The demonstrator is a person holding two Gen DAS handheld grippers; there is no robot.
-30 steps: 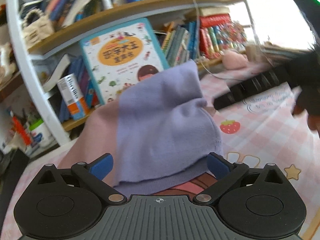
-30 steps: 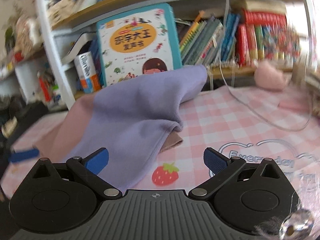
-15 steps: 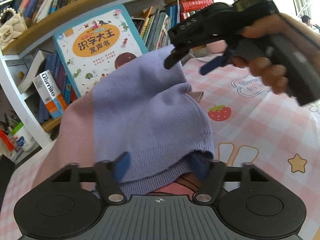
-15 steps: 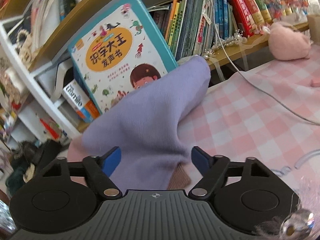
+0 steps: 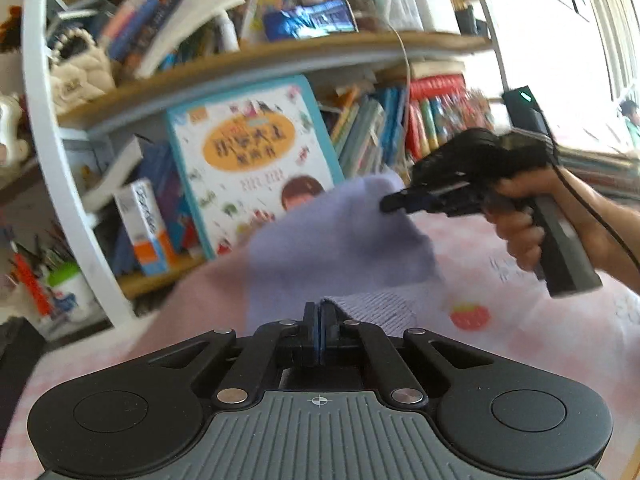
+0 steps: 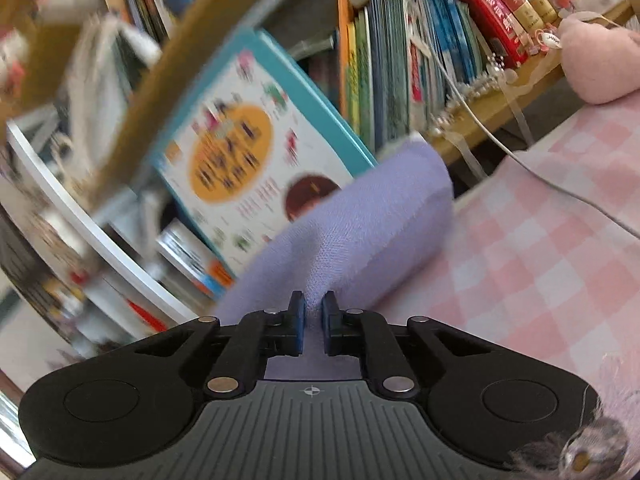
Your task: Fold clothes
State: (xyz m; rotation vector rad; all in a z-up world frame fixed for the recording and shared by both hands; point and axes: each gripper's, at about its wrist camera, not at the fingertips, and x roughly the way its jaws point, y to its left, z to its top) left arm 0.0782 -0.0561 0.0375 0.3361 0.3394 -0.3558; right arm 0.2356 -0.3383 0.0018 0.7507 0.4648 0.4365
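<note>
Both claws pinching the same lilac garment [image 5: 340, 240] on the pink checked tablecloth [image 6: 540, 248], close to the table's far edge under the bookshelf [image 5: 280, 56]. Left gripper [image 5: 319, 320] just closed, pads pressed together on the ribbed hem nearest the camera, only a thin fold of knit between them. Right gripper [image 6: 313, 312] also just closed, a ridge of the lilac cloth bunched and squeezed between its blue pads, a narrow gap left by the thickness of the fabric; seen from the left wrist view, the same right gripper [image 5: 390, 202] biting the far raised corner, held by a hand [image 5: 520, 224]. Far end of the garment lifted and leaning toward the big picture book [image 6: 256, 152] propped against the shelf. Likely trouble from here: a shallow bite on the hem slipping free once tension comes on, dropping one side and skewing the fold; pulling the two grips apart too hard, stretching the knit; swinging the raised corner back, brushing the picture book and tipping it; dragging the pink layer [image 5: 192, 300] under the lilac along, rumpling it.
</note>
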